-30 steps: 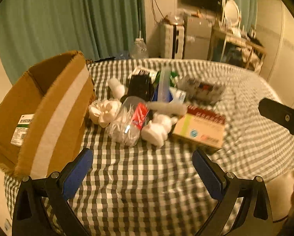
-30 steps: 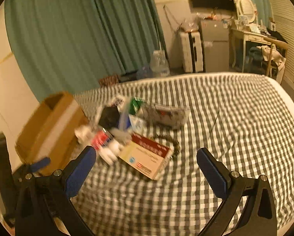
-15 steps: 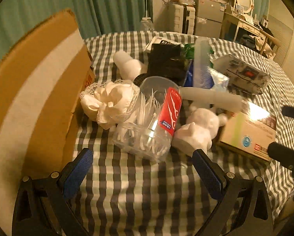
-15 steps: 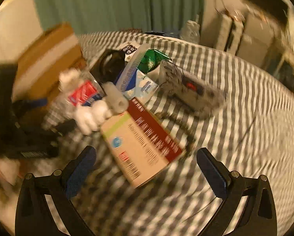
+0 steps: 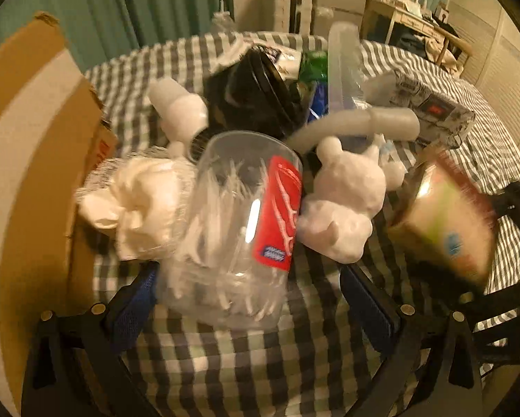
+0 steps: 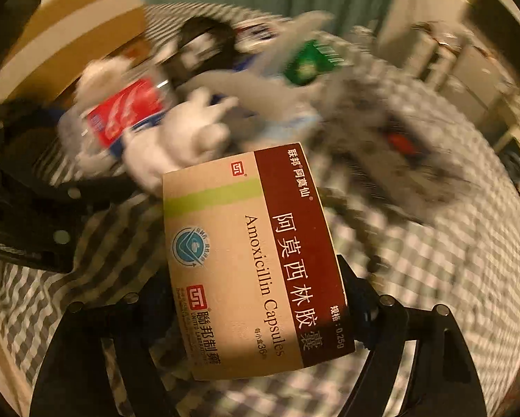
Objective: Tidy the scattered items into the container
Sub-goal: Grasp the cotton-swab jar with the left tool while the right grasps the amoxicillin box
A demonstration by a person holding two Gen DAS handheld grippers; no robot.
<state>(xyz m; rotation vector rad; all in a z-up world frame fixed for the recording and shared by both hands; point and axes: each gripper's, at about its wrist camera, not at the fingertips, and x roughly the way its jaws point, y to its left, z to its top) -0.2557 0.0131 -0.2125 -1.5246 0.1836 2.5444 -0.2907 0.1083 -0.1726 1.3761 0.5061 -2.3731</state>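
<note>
Items all lie beside the cardboard box (image 5: 34, 160), none packed: right gripper (image 6: 256, 299) has just been closing around the medicine carton (image 6: 253, 264); left gripper (image 5: 249, 299) gapes round the clear jar (image 5: 232, 229).

Everything's sitting on a bed with a grey-and-white checked cover (image 5: 260, 365). A cardboard box (image 5: 34, 146) is taking up the left edge of the left wrist frame. Mid-frame, a clear tub of floss picks (image 5: 232, 229) is lying on its side, a white fabric flower (image 5: 138, 201) lying to its left and a white bear figurine (image 5: 343, 205) to its right. An amoxicillin carton (image 6: 256, 264) is filling the centre of the right wrist frame.
</note>
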